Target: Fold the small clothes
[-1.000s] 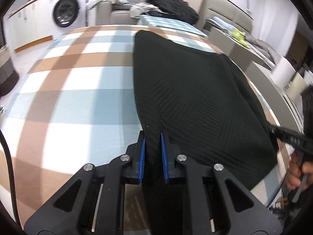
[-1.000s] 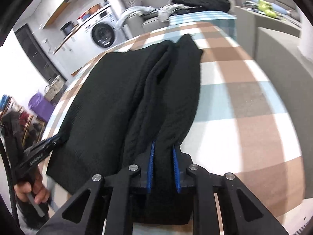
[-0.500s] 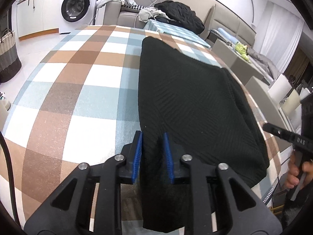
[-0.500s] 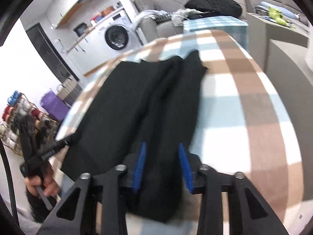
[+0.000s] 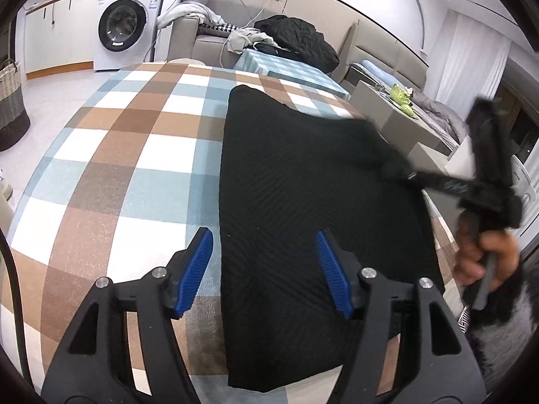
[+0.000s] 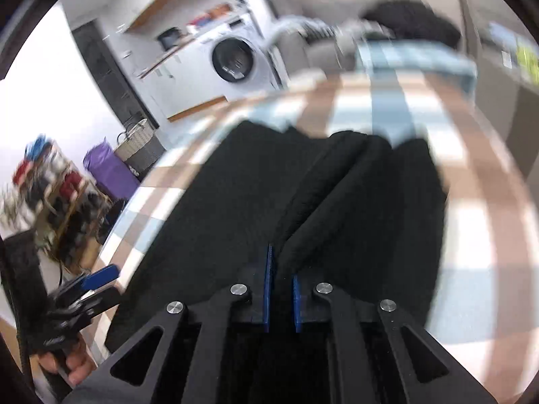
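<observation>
A black knit garment (image 5: 303, 202) lies spread on the checked table (image 5: 128, 175). My left gripper (image 5: 264, 269) is open wide, its blue pads either side of the garment's near left part, above the cloth. My right gripper (image 6: 281, 289) is shut on a raised fold of the garment (image 6: 337, 188) and lifts it. In the left wrist view the right gripper (image 5: 397, 171) holds the garment's right edge. In the right wrist view the left gripper (image 6: 97, 279) shows at the lower left, open.
A washing machine (image 5: 124, 30) stands at the back left. A sofa with piled clothes (image 5: 293, 37) is behind the table. A woven basket (image 5: 11, 107) is on the floor at left. Grey furniture (image 5: 397, 118) lines the table's right side.
My left gripper has let go of the garment and opened wide. My right gripper opened briefly, then shut on a fold and moved inward over the cloth; its view is blurred by motion.
</observation>
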A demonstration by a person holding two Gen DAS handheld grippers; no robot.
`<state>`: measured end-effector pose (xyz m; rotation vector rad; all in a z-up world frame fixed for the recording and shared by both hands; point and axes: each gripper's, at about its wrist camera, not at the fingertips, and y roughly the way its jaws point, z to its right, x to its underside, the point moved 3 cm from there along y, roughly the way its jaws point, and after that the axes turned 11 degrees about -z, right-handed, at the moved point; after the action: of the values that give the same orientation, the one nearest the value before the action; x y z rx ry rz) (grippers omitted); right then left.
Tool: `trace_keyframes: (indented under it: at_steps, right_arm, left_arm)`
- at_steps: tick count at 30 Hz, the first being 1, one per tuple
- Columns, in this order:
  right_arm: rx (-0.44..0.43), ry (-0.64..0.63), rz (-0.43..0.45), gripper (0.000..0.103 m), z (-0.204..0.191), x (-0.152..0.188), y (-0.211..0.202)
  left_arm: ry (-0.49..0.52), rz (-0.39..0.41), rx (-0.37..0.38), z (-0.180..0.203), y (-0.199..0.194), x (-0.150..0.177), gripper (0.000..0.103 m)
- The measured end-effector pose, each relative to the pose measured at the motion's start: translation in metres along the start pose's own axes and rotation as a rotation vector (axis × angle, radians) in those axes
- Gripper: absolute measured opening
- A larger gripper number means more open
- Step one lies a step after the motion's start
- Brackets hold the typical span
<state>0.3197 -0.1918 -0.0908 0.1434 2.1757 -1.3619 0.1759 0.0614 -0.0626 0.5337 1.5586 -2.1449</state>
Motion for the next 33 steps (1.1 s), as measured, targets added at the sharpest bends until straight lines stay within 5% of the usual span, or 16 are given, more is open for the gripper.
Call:
trace_keyframes:
  at_steps: [5, 13, 24, 25, 28, 31, 33]
  right_arm:
    - [0.117, 0.061, -0.023, 0.009, 0.024, 0.01, -0.008]
    - [0.066, 0.174, -0.09, 0.017, 0.059, 0.029, 0.012]
    - [-0.004, 0.285, -0.039, 0.021, 0.093, -0.011, 0.024]
    - [0.008, 0.261, -0.004, 0.013, 0.089, -0.02, 0.021]
    - [0.035, 0.156, 0.088, 0.012, 0.077, -0.034, 0.006]
    - [0.129, 0.177, -0.005, 0.018, 0.09, -0.035, 0.023]
    - [0.107, 0.22, -0.064, 0.018, 0.096, -0.027, 0.029]
  left_arm:
    - [0.006, -0.012, 0.006, 0.002, 0.005, 0.0, 0.061]
    - [0.022, -0.043, -0.001, 0.007, 0.013, 0.006, 0.061]
    - [0.024, -0.061, -0.001, 0.008, 0.02, 0.005, 0.061]
    - [0.023, -0.061, -0.001, 0.009, 0.02, 0.005, 0.061]
    - [0.025, -0.057, -0.009, 0.008, 0.02, 0.005, 0.061]
    - [0.019, -0.062, -0.003, 0.007, 0.022, 0.005, 0.061]
    - [0.025, -0.068, -0.011, 0.008, 0.024, 0.006, 0.061]
